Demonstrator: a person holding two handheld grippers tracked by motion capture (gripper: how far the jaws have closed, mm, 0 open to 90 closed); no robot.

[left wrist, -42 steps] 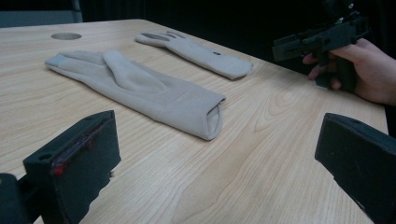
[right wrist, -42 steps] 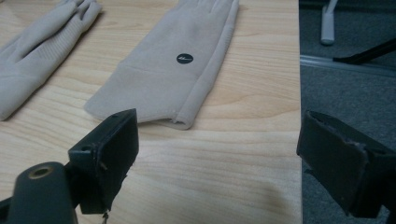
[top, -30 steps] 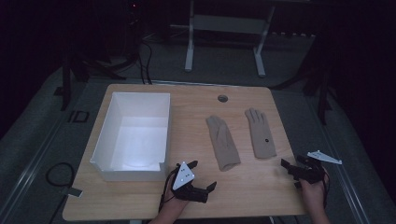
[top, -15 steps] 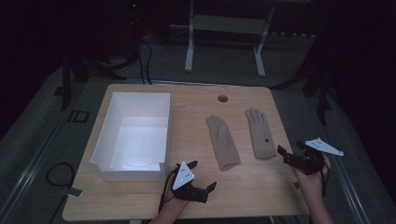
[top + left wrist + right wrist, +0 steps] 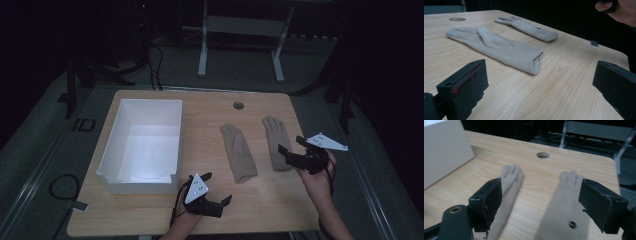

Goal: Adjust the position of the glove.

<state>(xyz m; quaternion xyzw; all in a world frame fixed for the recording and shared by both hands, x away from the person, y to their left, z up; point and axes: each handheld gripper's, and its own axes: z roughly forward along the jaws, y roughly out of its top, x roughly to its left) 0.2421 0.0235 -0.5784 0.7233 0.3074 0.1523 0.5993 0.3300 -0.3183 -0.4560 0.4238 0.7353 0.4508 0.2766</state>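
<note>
Dark floor and a metal stand frame surround your wooden table (image 5: 150,220), which carries a white box (image 5: 120,137) on its left half and two beige gloves on its right half. Your right gripper (image 5: 295,152) hovers over the cuff end of the right glove (image 5: 275,142), near the table's right edge, with the grey three-cornered plate on top of it. Its jaws have just been closing a little, yet they stand wide apart with nothing pressed between them; in the right gripper view the right glove (image 5: 564,207) lies below and between the two black jaws, a small dark dot on its back, and looks clear of them, though the blur makes contact hard to rule out. The left glove (image 5: 238,152) lies just beside it, fingers toward the far edge, cuff toward you, the two gloves apart and roughly parallel. A round hole (image 5: 238,105) sits in the table beyond them. Your left gripper (image 5: 217,195) rests low at the near edge, just right of the box's near corner, jaws spread wide and empty. In the left gripper view the left glove (image 5: 499,48) lies ahead between the jaws, its open cuff turned your way, well apart from them.
</note>
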